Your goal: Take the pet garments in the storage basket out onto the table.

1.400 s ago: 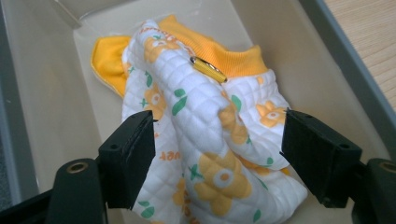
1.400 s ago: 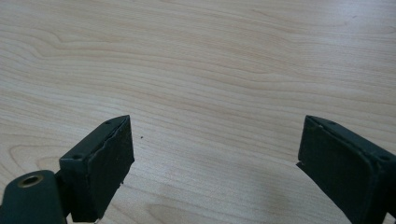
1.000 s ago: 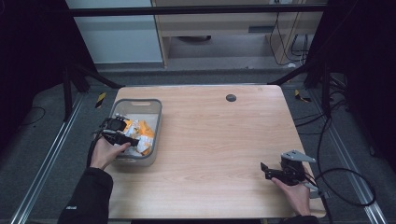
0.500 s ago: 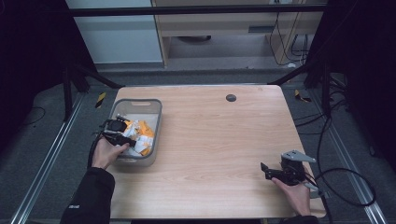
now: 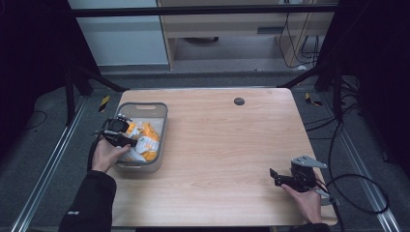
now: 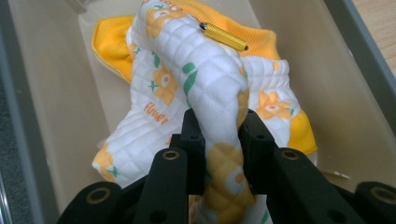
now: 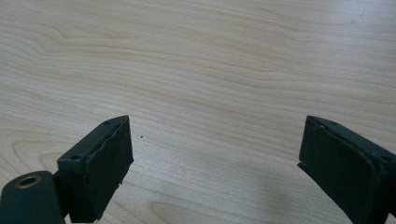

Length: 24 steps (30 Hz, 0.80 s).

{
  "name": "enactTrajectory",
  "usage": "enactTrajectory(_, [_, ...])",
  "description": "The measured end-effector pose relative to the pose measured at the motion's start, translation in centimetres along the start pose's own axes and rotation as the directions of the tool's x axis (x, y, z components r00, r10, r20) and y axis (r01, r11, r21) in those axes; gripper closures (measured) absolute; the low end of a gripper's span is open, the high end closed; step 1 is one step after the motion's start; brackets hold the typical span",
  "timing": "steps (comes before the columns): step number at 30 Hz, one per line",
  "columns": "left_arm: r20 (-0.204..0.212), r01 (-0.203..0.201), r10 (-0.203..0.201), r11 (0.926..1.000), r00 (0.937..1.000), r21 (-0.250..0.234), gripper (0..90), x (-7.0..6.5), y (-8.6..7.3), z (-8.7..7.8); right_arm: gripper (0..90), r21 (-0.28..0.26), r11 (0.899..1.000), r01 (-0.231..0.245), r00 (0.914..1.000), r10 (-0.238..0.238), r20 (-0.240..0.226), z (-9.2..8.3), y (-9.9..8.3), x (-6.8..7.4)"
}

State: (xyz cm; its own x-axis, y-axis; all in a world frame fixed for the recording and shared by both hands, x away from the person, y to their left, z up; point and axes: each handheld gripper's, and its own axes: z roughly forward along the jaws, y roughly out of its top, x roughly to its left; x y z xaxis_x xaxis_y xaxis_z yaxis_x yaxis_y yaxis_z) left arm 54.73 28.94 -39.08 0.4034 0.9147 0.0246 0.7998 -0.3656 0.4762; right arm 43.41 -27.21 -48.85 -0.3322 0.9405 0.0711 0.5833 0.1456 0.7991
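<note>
A quilted white cloth with yellow flowers and orange trim lies bunched in the grey bin at the table's left side. My left gripper reaches into the bin from its left rim, also seen from above as the left gripper. Its jaws have just been closing and now pinch a raised fold of the cloth. A small gold knurled pin rests on top of the cloth. My right gripper hovers low over the table's near right corner. In its own view the right gripper stands open, with bare wood between the jaws.
The bin's walls stand close on both sides of the cloth. A dark round grommet sits in the wooden tabletop near the far edge. Cables trail off the table's right side.
Seen from above, both hands stay almost where they were; the left gripper sits at the bin's left rim throughout.
</note>
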Motion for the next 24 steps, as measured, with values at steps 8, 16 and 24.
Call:
enactTrajectory(8, [0.007, 0.006, -0.006, 0.9995, 1.0000, -0.031, 74.3, 0.3, 0.5, -1.4, 9.7, -0.004, 1.000, 0.003, 1.0000, -0.003, 0.001, 0.0, 0.0, 0.0])
enactTrajectory(16, [0.010, -0.020, 0.020, 0.9986, 0.9997, -0.050, 74.5, -0.1, 0.9, -2.7, 9.7, -0.007, 1.000, 0.004, 1.0000, -0.004, 0.002, 0.0, 0.0, 0.0])
enactTrajectory(24, [-0.004, -0.045, 0.045, 0.9954, 0.9990, -0.085, 74.5, -0.4, 1.4, -4.7, 9.7, -0.008, 1.000, 0.009, 0.9999, -0.009, 0.005, 0.0, 0.0, 0.0])
